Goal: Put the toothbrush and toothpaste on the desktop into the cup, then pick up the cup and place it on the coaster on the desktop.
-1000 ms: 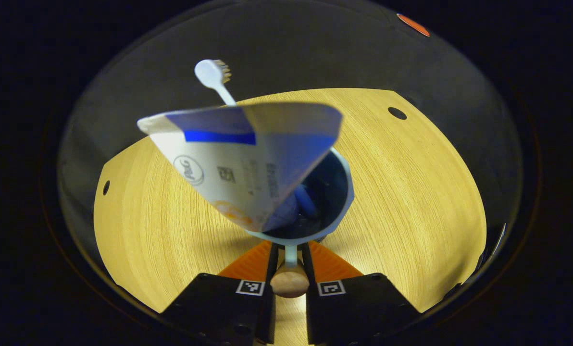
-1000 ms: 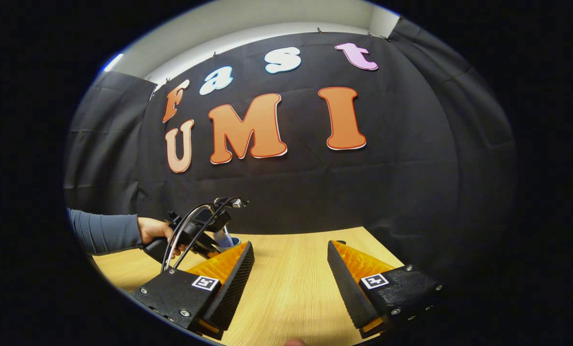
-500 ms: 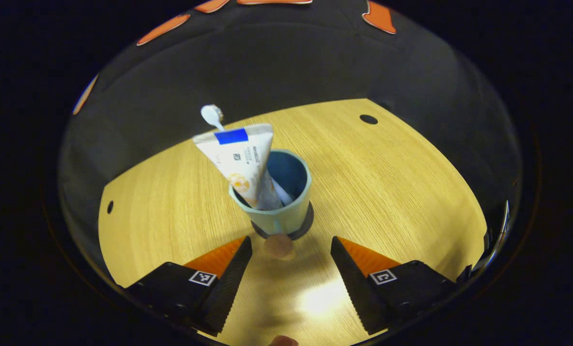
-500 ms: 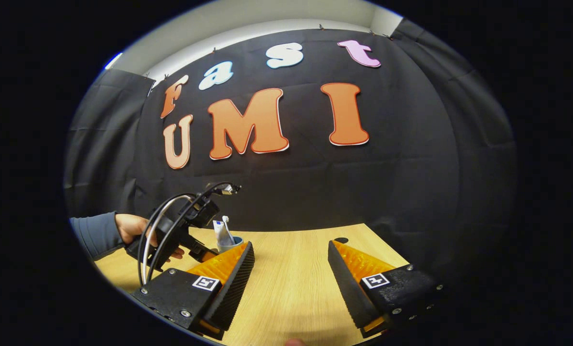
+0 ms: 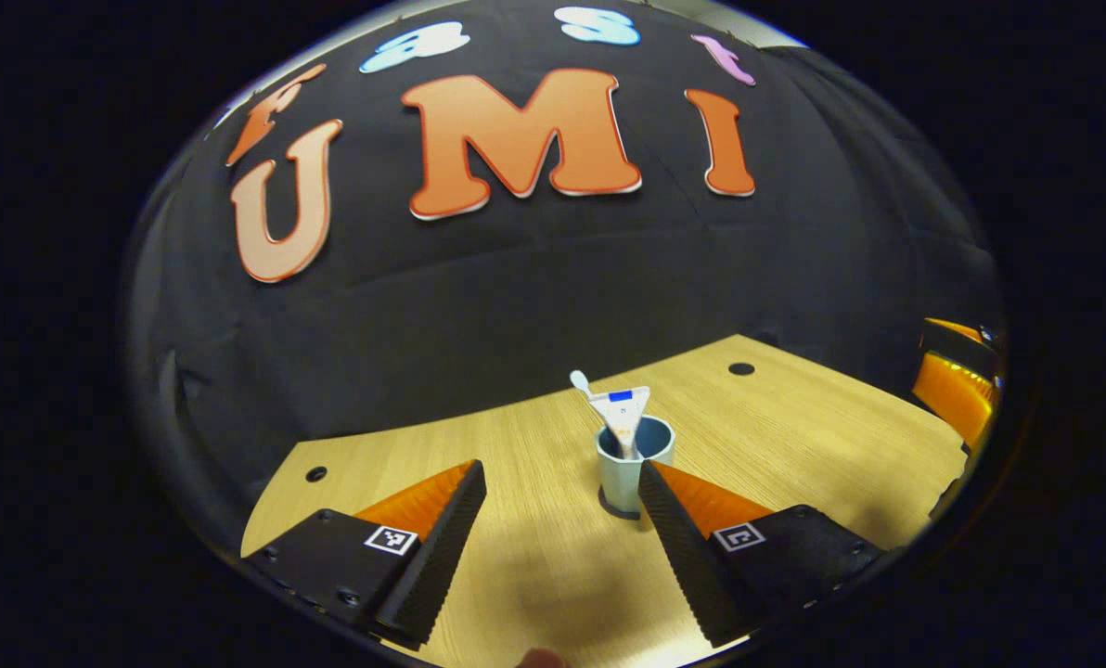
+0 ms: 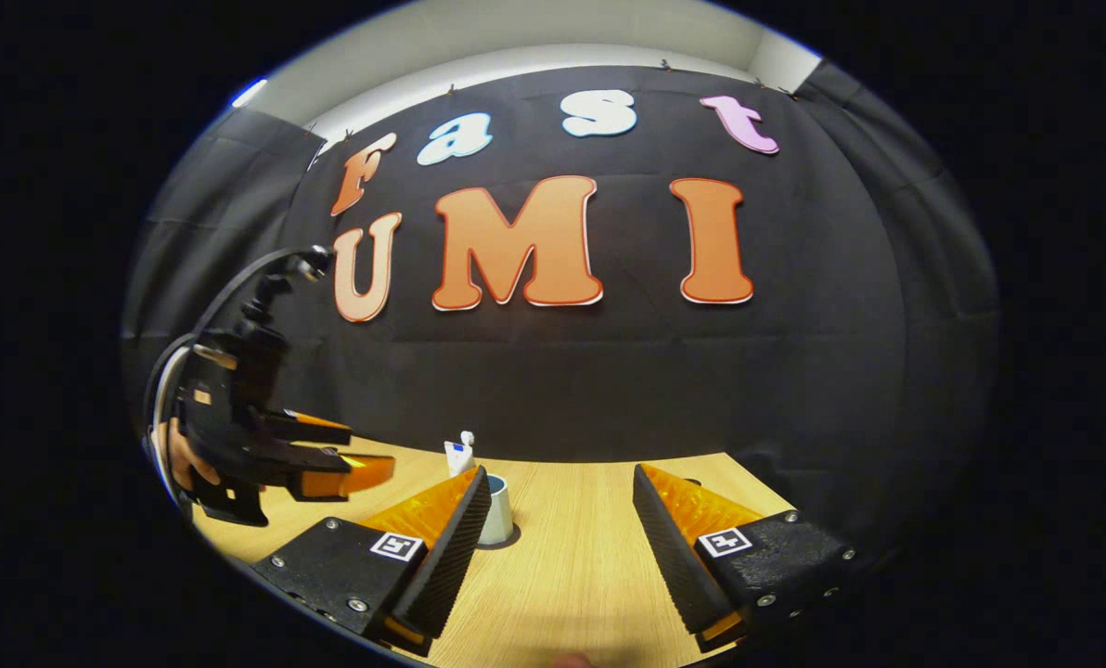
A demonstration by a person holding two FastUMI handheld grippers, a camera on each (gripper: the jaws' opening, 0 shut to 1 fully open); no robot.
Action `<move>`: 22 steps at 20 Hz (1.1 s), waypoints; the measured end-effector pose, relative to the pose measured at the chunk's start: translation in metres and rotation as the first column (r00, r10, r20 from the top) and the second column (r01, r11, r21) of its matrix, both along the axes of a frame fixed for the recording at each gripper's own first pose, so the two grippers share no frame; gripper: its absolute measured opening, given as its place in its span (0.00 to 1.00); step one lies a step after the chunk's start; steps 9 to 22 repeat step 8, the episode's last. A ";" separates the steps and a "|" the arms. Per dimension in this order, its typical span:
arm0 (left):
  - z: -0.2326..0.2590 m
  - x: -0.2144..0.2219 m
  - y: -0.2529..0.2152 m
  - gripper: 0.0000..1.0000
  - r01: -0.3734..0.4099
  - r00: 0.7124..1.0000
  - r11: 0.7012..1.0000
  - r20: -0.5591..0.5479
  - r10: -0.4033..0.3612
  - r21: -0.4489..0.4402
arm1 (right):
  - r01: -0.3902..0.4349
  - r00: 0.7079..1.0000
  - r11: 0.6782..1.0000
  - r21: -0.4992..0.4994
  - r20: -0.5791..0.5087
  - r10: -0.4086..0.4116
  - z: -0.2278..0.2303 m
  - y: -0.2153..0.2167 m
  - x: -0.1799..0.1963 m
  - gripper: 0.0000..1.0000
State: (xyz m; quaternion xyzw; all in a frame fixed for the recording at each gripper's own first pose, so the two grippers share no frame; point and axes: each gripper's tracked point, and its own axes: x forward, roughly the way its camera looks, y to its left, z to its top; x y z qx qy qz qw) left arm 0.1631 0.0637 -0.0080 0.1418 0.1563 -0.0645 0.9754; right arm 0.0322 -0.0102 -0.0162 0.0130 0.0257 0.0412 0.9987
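Since a second ago the left gripper (image 5: pixel 560 506) has let go of the cup's handle and drawn back and up, so the cup (image 5: pixel 634 468) now looks small and stands free beyond its fingers; half a second ago it was already open but much nearer. The cup stands upright on the dark coaster (image 5: pixel 611 507), whose edge shows at its foot, toward the middle of the desktop (image 5: pixel 822 417); the toothpaste (image 5: pixel 625 413) leans out of it with its flat end up, and the toothbrush (image 5: pixel 581 382) head pokes up just beside the tube. In the left gripper view the fingers are spread wide with nothing between them, the right finger overlapping the cup's lower edge in the picture but short of it. In the right gripper view the right gripper (image 6: pixel 560 520) is likewise wide open and empty above the wood; the cup (image 6: pixel 495 508) sits beyond its left finger, and the left gripper (image 6: pixel 335 456), held by a hand (image 6: pixel 180 459), hovers off to the left, clear of the cup.
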 end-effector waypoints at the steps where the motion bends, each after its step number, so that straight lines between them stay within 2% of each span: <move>1: 0.005 -0.005 0.008 1.00 -0.006 1.000 1.000 0.030 0.006 -0.002 | 0.000 1.000 1.000 -0.013 0.008 0.000 0.001 0.006 0.002 0.92; 5: 0.022 -0.028 0.034 0.99 -0.037 0.992 0.998 0.118 0.043 -0.052 | -0.018 0.997 0.999 -0.031 0.068 0.020 0.016 0.038 0.007 0.93; 8: 0.029 -0.040 0.062 0.99 -0.101 0.977 0.991 0.177 0.116 -0.086 | -0.011 0.993 0.999 -0.036 0.115 0.016 0.027 0.052 0.009 0.93; 22: 0.029 -0.040 0.062 0.99 -0.101 0.977 0.991 0.177 0.116 -0.086 | -0.011 0.993 0.999 -0.036 0.115 0.016 0.027 0.052 0.009 0.93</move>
